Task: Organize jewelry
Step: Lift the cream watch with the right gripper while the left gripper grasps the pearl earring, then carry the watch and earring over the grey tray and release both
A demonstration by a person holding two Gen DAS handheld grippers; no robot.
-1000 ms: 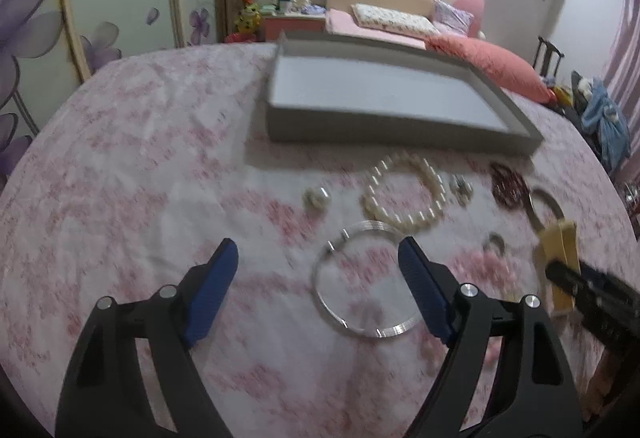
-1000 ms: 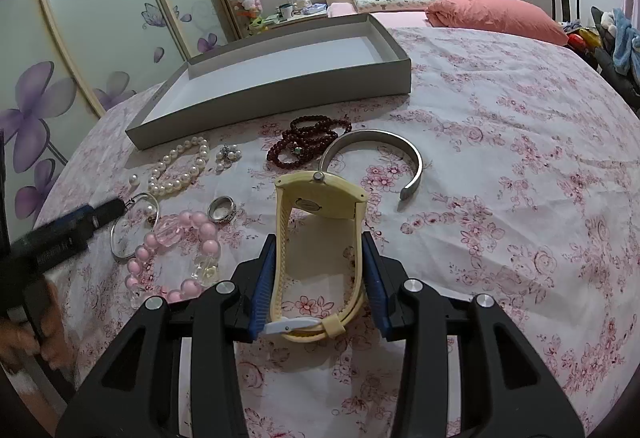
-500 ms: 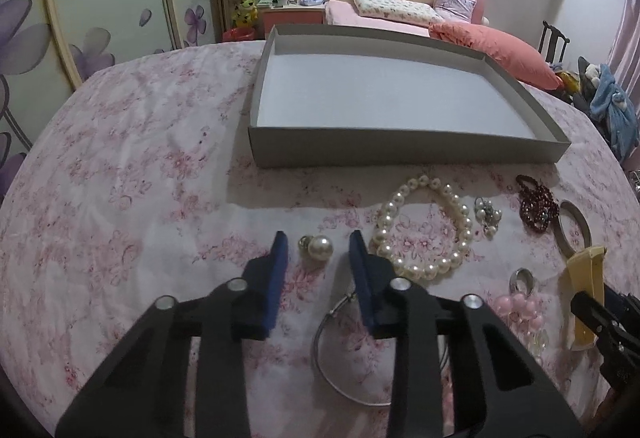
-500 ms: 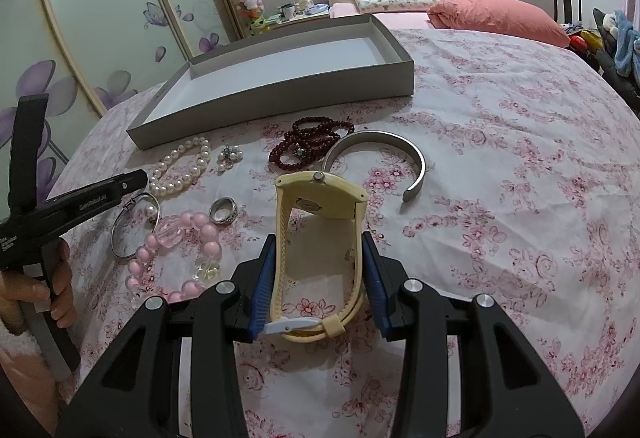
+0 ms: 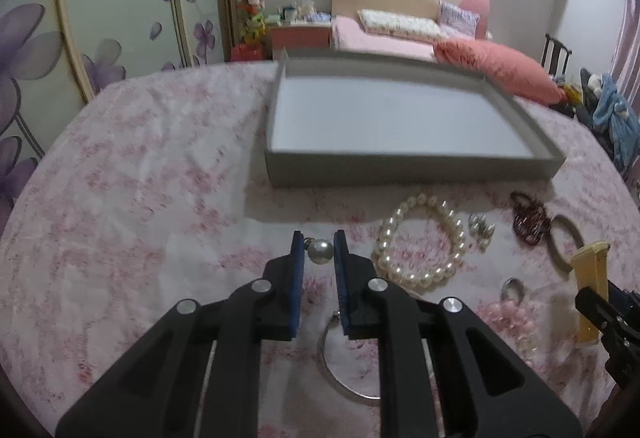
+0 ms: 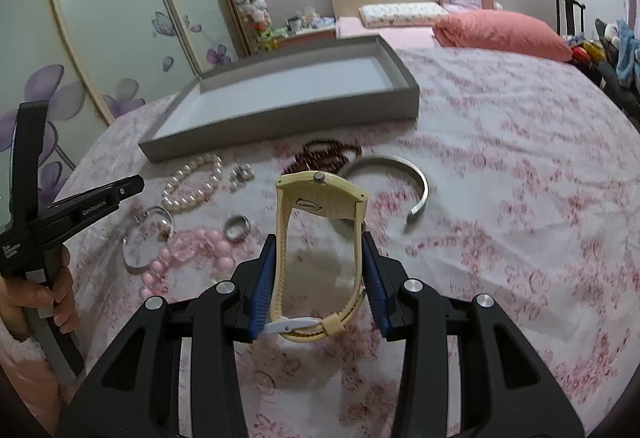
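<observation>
Two grippers: both closed on jewelry
Left gripper: clamps pearl earring
Right gripper: clamps yellow watch
Tray: beyond both

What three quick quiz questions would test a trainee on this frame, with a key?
1. True or false: the grey tray already holds jewelry.
2. What sits between the fingers of the left gripper?
3. The right gripper grips: A) pearl bracelet B) yellow watch C) silver cuff

Key: 1. False; what shows of its floor is bare. 2. The single pearl earring. 3. B.
</observation>
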